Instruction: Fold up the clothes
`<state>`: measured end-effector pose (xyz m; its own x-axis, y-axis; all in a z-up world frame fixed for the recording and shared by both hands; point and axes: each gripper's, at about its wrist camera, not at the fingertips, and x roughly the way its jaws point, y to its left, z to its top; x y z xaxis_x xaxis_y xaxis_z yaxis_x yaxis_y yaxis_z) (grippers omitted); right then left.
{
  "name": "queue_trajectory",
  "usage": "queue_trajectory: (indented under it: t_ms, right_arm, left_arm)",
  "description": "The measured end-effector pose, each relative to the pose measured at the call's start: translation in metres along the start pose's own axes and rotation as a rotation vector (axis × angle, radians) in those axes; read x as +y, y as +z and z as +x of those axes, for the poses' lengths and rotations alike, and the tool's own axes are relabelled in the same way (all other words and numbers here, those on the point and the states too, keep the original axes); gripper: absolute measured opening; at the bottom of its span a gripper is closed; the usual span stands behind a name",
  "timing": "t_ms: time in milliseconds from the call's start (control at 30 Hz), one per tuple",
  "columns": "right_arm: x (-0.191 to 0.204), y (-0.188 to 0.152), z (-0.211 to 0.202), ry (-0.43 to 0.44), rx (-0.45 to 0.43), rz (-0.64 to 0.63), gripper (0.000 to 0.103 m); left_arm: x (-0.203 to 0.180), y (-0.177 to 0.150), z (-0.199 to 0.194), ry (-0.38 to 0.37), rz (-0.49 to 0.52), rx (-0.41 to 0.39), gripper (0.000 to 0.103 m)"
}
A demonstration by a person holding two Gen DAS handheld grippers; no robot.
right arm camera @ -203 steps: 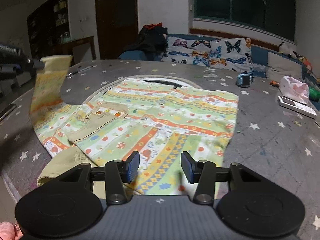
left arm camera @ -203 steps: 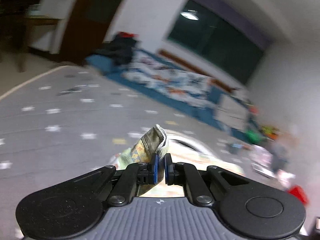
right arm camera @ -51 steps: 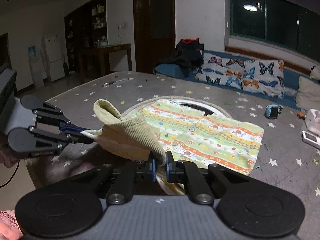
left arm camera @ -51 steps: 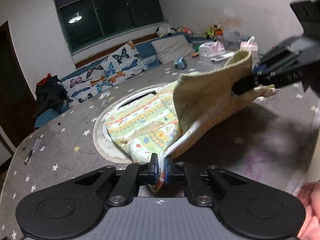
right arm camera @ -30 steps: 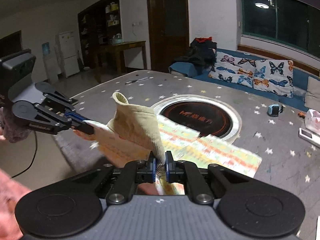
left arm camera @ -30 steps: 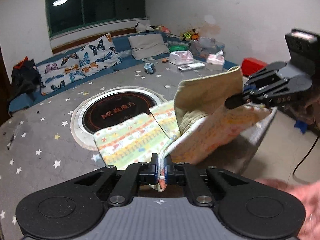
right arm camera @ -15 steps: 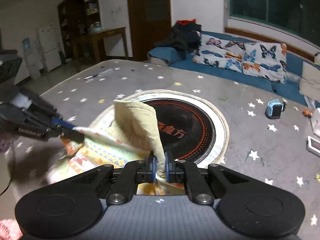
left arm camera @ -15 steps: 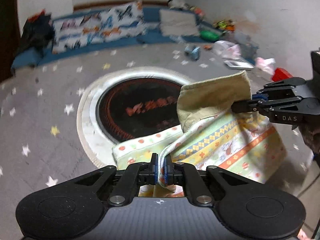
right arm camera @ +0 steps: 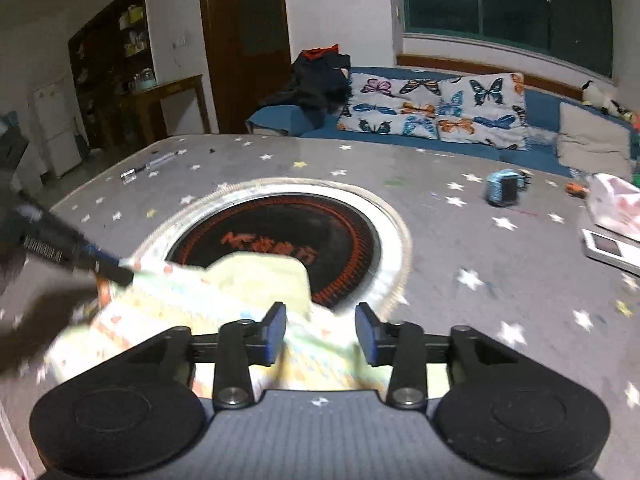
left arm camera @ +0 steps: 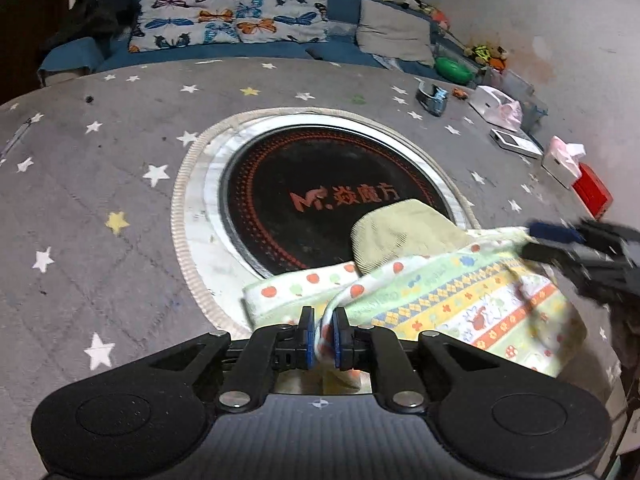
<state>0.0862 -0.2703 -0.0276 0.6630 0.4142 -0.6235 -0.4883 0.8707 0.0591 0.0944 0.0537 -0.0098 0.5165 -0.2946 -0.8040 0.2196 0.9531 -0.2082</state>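
Note:
A child's garment [left arm camera: 460,296] with bright stripes and a khaki lining [left arm camera: 400,232] lies bunched at the near edge of a round black hob [left arm camera: 320,184]. The hob is set in the grey star-patterned table [left arm camera: 100,168]. My left gripper [left arm camera: 323,338] has the garment's hem running between its jaws, which are opening, and a dark gap shows beside the hem. My right gripper [right arm camera: 322,332] hangs over the garment [right arm camera: 200,300] with its jaws opening wide and the cloth loose below them. Each gripper also shows in the other's view: the right gripper [left arm camera: 560,240] and the left gripper [right arm camera: 116,272].
At the table's far right are a blue tape dispenser [right arm camera: 504,190], a white device [right arm camera: 608,246], a tissue box [left arm camera: 564,160] and a red box [left arm camera: 592,192]. A pen [right arm camera: 152,166] lies at the far left. A sofa with butterfly cushions [left arm camera: 232,20] stands behind.
Both grippers have come down and laid the garment on the table by the hob. The right jaws have sprung apart off the cloth. The left jaws have eased apart slightly.

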Motion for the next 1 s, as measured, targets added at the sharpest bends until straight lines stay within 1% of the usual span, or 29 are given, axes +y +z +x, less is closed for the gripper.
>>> queue_trajectory:
  t_ms: [67, 200, 233, 300, 367, 467, 533, 567, 600, 667, 700, 767, 833, 900, 1000]
  right_arm:
    - [-0.008, -0.012, -0.009, -0.026, 0.015, 0.019, 0.039]
    - [-0.023, -0.031, -0.022, -0.071, 0.032, 0.059, 0.039]
    - [-0.027, -0.034, -0.025, -0.081, 0.032, 0.070, 0.039]
    - [-0.034, -0.036, -0.027, -0.085, 0.025, 0.101, 0.038]
    - [-0.040, -0.035, -0.024, -0.073, 0.019, 0.133, 0.038]
    - [-0.045, -0.031, -0.014, -0.044, 0.017, 0.177, 0.028]
    - [-0.046, -0.029, -0.004, -0.034, 0.022, 0.200, 0.025]
    - [-0.046, -0.029, 0.000, -0.036, 0.026, 0.203, 0.020]
    - [-0.046, -0.029, 0.003, -0.039, 0.030, 0.206, 0.014]
    - [-0.042, -0.031, 0.007, -0.057, 0.027, 0.209, 0.006]
    - [-0.038, -0.030, 0.005, -0.077, 0.017, 0.194, 0.005]
    - [-0.029, -0.029, 0.002, -0.125, 0.000, 0.142, 0.005]
    - [-0.023, -0.030, 0.006, -0.149, 0.016, 0.106, 0.005]
    - [-0.023, -0.032, 0.010, -0.155, 0.026, 0.101, 0.007]
    - [-0.025, -0.026, 0.004, -0.169, 0.006, 0.127, 0.009]
  left_arm:
    - [0.004, 0.002, 0.000, 0.044, -0.007, -0.003, 0.016]
    - [0.018, 0.005, -0.005, 0.159, -0.035, -0.013, 0.015]
    - [0.020, 0.004, -0.009, 0.161, -0.047, -0.023, 0.015]
    - [0.020, 0.001, -0.018, 0.132, -0.070, -0.045, 0.015]
    - [0.009, -0.004, -0.027, 0.082, -0.066, -0.065, 0.015]
    - [-0.009, -0.012, -0.034, -0.002, -0.054, -0.081, 0.015]
    - [-0.019, -0.017, -0.031, -0.052, -0.057, -0.077, 0.015]
    - [-0.022, -0.019, -0.029, -0.067, -0.058, -0.071, 0.015]
    - [-0.026, -0.021, -0.025, -0.071, -0.055, -0.066, 0.015]
    - [-0.026, -0.024, -0.016, -0.058, -0.053, -0.056, 0.015]
    - [-0.025, -0.025, -0.012, -0.049, -0.056, -0.049, 0.015]
    - [-0.019, -0.026, -0.003, -0.031, -0.071, -0.034, 0.015]
    - [-0.011, -0.027, 0.004, -0.017, -0.089, -0.026, 0.014]
    - [-0.007, -0.028, 0.005, -0.020, -0.107, -0.035, 0.014]
    - [-0.008, -0.026, 0.000, -0.013, -0.109, -0.049, 0.014]
